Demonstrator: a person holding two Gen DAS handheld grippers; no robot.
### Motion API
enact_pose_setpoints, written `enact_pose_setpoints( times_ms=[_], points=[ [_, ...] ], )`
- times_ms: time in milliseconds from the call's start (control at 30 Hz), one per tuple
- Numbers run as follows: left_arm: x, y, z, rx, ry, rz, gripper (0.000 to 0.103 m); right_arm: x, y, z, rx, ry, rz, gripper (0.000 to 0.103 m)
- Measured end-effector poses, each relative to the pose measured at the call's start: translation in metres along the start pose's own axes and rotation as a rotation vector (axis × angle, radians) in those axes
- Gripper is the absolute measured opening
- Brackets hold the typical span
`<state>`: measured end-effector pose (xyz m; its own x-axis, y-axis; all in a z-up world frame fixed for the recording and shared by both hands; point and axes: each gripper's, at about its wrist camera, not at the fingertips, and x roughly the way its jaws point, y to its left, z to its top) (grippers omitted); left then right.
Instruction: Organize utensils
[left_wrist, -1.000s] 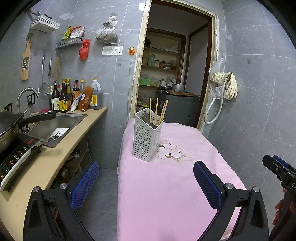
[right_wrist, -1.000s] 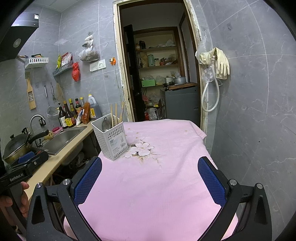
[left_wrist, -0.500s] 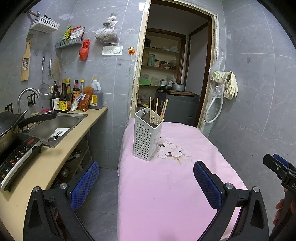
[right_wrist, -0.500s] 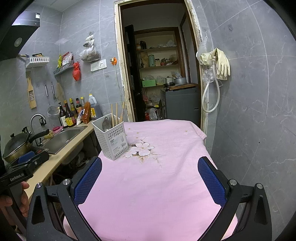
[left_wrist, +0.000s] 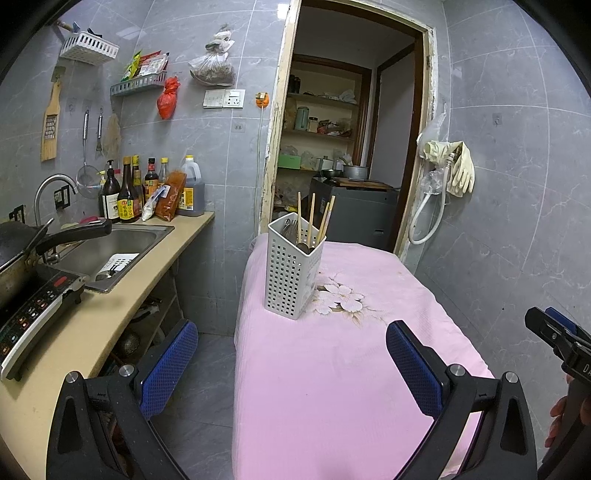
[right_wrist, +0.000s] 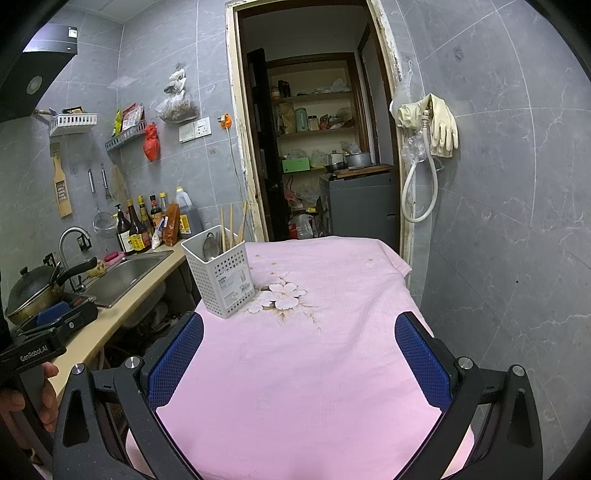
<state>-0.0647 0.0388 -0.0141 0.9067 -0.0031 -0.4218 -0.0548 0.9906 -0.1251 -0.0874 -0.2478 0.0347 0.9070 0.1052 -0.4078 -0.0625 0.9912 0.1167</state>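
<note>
Left gripper (left_wrist: 291, 363): spread wide, holding nothing, at the near edge of the pink cloth (left_wrist: 332, 387).
Right gripper (right_wrist: 299, 350): likewise agape and unladen, above the same cloth.
White perforated caddy (left_wrist: 293, 271): upright on the cloth's far left, beside the flower print (left_wrist: 341, 297).
Chopsticks (left_wrist: 312, 219): upright in the caddy; likely light, stiff, thin, apt to slip. Grip mid-shaft, across the width.
Spoon (right_wrist: 210, 245): metal, probably slick; bowl showing above the rim.

Spoon (right_wrist: 211, 246) and chopsticks (left_wrist: 312, 221) mostly hidden inside basket (left_wrist: 291, 273) ahead of the tongs; bottle labels (left_wrist: 125, 212) unreadable at far left.
</note>
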Motion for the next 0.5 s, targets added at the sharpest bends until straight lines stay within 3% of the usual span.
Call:
enact_pose_setpoints(
  times_ms=[500],
  points=[
    [0.0007,-0.0014,0.0006,0.003,0.002,0.002,0.103,-0.0002,-0.0002,-0.0004,0.002,0.003,0.0,0.102]
  ],
)
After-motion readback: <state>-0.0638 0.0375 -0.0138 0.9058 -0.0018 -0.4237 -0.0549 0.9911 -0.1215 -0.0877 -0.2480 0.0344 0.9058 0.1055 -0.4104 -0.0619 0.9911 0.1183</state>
